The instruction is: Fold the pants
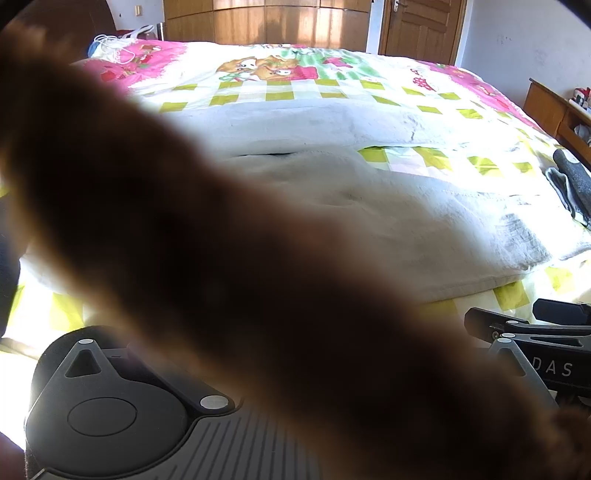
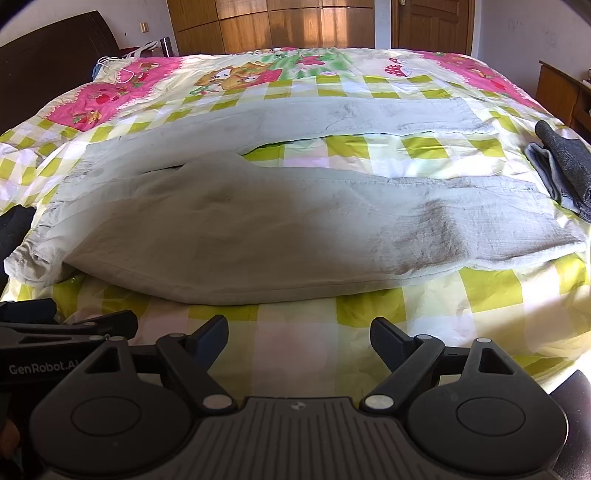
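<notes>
Pale grey pants [image 2: 277, 225] lie spread flat across the bed, waistband at the left, both legs running to the right, the near leg closest to me. They also show in the left wrist view [image 1: 406, 221]. My right gripper [image 2: 299, 334] is open and empty, low over the quilt just in front of the near leg's hem edge. In the left wrist view a blurred brown shape [image 1: 229, 266] right at the lens covers the gripper's fingers, so their state is hidden. The left gripper's side [image 2: 66, 332] shows at the left of the right wrist view.
The bed carries a quilt [image 2: 295, 354] with green checks and pink cartoon patches. A folded dark grey garment [image 2: 565, 170] lies at the right edge. A dark headboard [image 2: 48, 59] is at the left, wooden wardrobes [image 2: 288, 26] behind, a wooden shelf [image 1: 554, 107] at the right.
</notes>
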{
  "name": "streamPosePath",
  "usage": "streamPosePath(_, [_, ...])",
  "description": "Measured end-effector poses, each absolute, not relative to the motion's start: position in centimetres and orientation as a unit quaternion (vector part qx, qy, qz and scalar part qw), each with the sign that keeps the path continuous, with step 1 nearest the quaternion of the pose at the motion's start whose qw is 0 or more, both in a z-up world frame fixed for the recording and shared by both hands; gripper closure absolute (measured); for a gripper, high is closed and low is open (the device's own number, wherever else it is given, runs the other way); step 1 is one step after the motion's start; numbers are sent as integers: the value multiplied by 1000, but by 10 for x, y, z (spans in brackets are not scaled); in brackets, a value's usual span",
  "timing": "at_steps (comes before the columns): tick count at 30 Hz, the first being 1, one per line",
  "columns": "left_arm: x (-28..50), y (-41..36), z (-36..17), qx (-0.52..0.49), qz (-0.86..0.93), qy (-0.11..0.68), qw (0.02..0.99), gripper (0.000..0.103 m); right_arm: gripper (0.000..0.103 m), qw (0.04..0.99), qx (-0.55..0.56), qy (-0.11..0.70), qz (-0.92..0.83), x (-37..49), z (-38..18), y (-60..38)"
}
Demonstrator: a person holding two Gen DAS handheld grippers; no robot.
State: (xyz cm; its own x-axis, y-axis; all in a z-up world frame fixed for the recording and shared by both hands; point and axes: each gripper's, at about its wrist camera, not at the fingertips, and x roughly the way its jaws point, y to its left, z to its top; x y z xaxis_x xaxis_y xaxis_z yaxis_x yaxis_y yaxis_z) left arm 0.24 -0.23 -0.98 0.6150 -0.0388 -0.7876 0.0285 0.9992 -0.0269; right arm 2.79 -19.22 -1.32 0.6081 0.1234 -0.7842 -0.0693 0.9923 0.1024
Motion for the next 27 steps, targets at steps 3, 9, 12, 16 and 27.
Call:
streamPosePath(3, [2, -3, -11, -7, -21, 438, 899, 0, 6, 896, 30, 440, 53, 28, -12, -192])
streamPosePath(9, [2, -4, -11, -4, -22, 438, 899, 0, 6, 896, 30, 439, 53, 28, -13, -192])
streamPosePath(12, [2, -5, -12, -4, -23, 439, 898, 0, 7, 897, 28, 439, 52, 28, -14, -194])
streamPosePath(16, [2, -6, -13, -3, -25, 440, 898, 0, 7, 897, 25, 438, 51, 29, -15, -194])
streamPosePath(27, [2, -8, -14, 6, -28, 438, 898, 0, 8, 896, 28, 439, 50, 30, -17, -195])
